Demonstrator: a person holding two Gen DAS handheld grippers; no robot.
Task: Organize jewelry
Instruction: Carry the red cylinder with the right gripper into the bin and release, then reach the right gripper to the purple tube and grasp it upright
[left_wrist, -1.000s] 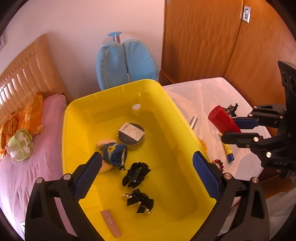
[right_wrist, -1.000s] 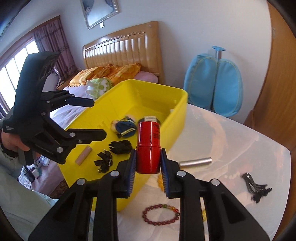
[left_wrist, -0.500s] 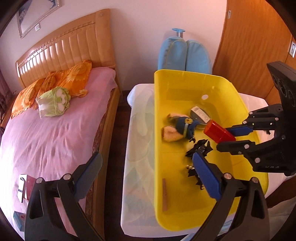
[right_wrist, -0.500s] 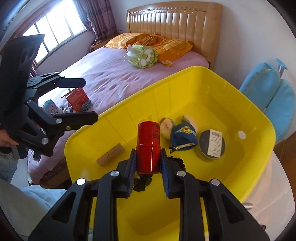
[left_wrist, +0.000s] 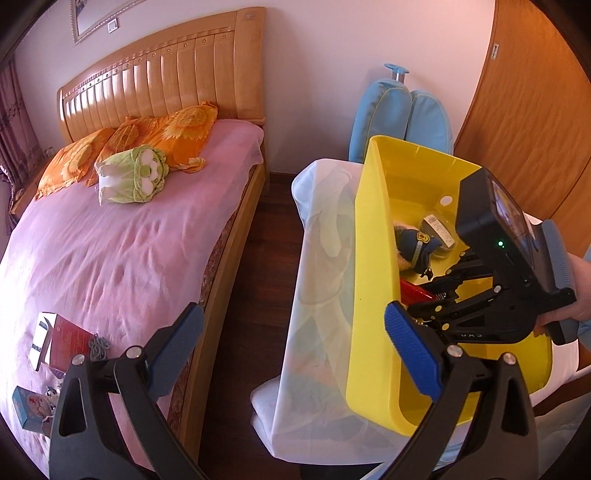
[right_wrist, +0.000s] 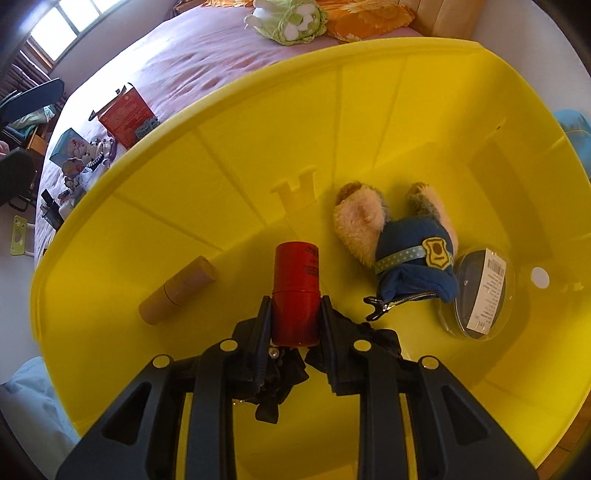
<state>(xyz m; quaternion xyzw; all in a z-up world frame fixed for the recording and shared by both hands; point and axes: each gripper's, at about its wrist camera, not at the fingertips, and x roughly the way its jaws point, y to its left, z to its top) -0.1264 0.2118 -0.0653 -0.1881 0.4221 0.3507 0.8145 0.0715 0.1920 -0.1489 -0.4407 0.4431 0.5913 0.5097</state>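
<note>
Right wrist view: a red canister (right_wrist: 296, 291) is clamped upright between the jaws of the right gripper (right_wrist: 295, 317), low inside a yellow bin (right_wrist: 229, 155). Directly beneath the gripper, black hair clips (right_wrist: 280, 376) lie on the bin floor, partly hidden by the fingers; whether the canister's base touches them cannot be told. A tan tube (right_wrist: 177, 290) lies on its side to the left of the canister, apart from it. To the right, a plush pouch (right_wrist: 406, 251) in blue with a badge rests on the floor, and just beside it a round case (right_wrist: 480, 299) with a white label is seen. Beyond the bin's far wall, a pink bed (right_wrist: 207, 48) carries a green plush (right_wrist: 288, 18) and a red box (right_wrist: 125, 114).

From the left wrist view, the same canister (left_wrist: 415, 291) is glimpsed over the bin's near wall (left_wrist: 373, 277), with the right gripper (left_wrist: 436, 299) reaching down into the bin (left_wrist: 373, 277) and a hand (left_wrist: 576, 295) on its handle. The left gripper (left_wrist: 291, 350) is held outside the bin, its jaws spread wide with nothing between them, above the floor between the bed (left_wrist: 110, 240) and a white-covered table (left_wrist: 321, 258) on which the bin stands. A blue bag (left_wrist: 402, 110) is propped against the wall behind the table.
</note>
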